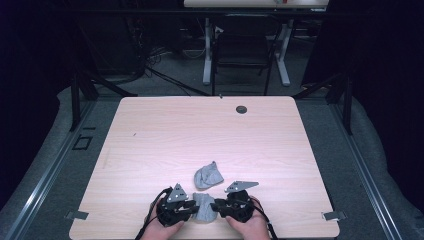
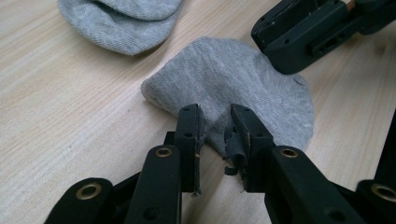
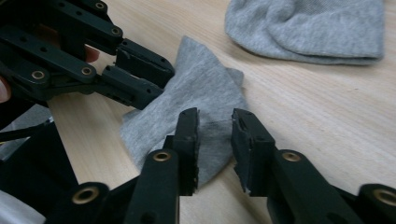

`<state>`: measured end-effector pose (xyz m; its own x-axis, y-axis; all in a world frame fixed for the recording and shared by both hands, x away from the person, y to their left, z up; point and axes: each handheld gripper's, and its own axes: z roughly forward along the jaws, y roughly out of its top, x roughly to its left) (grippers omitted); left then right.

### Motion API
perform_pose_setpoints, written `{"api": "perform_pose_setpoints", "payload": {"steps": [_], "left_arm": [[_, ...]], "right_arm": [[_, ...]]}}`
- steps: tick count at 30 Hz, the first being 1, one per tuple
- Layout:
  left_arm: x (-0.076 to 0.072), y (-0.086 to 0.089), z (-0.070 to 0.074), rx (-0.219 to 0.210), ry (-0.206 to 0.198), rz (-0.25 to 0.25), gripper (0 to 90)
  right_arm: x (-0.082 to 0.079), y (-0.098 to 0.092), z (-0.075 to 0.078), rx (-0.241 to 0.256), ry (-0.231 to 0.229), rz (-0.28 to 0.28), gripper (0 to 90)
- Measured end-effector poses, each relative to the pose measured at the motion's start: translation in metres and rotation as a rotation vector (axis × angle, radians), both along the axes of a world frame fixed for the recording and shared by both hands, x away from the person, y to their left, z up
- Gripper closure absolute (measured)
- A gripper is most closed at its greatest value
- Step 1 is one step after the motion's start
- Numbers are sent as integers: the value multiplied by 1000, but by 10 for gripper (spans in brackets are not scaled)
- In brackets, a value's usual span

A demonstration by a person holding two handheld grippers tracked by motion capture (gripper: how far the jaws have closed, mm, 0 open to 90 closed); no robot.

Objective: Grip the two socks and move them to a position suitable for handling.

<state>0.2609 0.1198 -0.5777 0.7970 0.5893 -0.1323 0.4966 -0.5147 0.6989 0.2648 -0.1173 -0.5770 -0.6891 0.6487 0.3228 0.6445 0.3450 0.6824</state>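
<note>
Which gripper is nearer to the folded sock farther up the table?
Right. The right gripper sits just below the folded sock; the left gripper is lower-left, slightly farther.

Bright tabletop, dark surroundings, soft shadows

The left tool (image 1: 192,205) and the right tool (image 1: 216,206) are both showing matte black bodies, each wearing a grey three-cornered plate on top with small holes. Brass-coloured rivets are gleaming at the linkage pivots. The black padding on the left tool's jaws is peeling and fraying at the edges. Thin black cables are trailing back beside the person's bare hands (image 1: 165,231).
</note>
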Motion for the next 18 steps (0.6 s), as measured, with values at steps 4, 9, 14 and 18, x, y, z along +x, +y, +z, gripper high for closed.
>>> {"api": "perform_pose_setpoints", "payload": {"steps": [4,9,14,18], "left_arm": [[0,0,0,-4,1,3,736],[0,0,-1,-8,3,4,738],[0,0,-1,-9,2,4,740],[0,-1,-1,-9,0,5,741]], "right_arm": [[-1,3,-2,-5,-11,3,646],[-4,10,-5,-78,-79,7,723],[-5,12,-4,-98,-93,5,802],[-6,10,4,-89,-80,-4,827]]}}
